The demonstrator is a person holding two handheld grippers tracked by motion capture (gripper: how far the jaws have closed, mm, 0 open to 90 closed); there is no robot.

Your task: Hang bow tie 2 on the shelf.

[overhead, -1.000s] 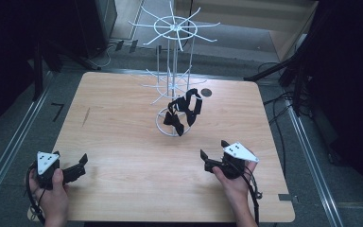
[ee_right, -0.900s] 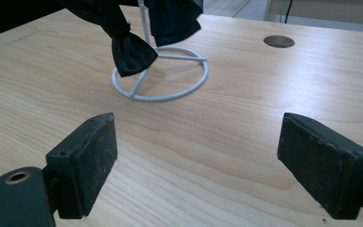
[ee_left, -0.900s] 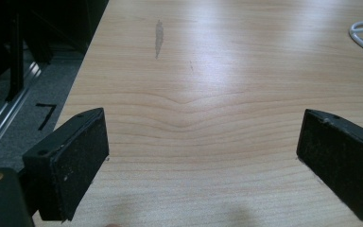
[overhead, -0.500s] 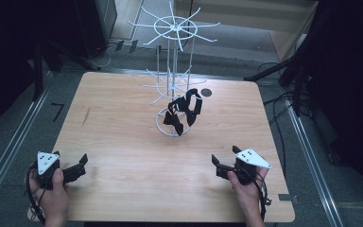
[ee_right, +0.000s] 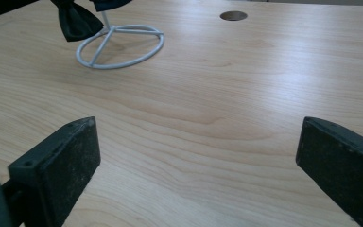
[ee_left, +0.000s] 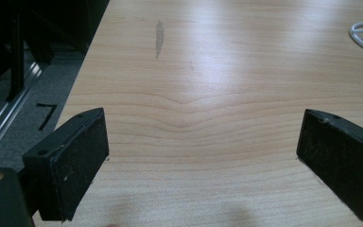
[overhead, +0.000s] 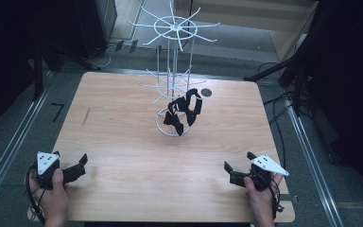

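**Both tongs empty, bow ties on rack — tip-over risk**

While both tongs sit low at the near edge of the desk, nothing is held. Left tongs at 7 o'clock, jaws spread wide, bare wood between them in the left gripper view. Right tongs at 5 o'clock, jaws have just been opening, now fully apart, nothing between them in the right gripper view. The black bow ties hang bunched on the lower arms of the white wire rack, at desk centre toward 12 o'clock, well apart from both tongs. The rack's ring base shows at 11 o'clock in the right gripper view, with a bow tie tip just above it.

Likely risks:
- Rack is thin wire on a light ring base; a sideways pull on a tie could tip or drag it. A straight lift off the arm looks safer.
- Ties are clustered and overlapping; a grab may catch two, or snag a strap on an arm.
- Upper spokes stick out wide; a high approach could knock them.
- Soft fabric may slip from a shallow pinch.
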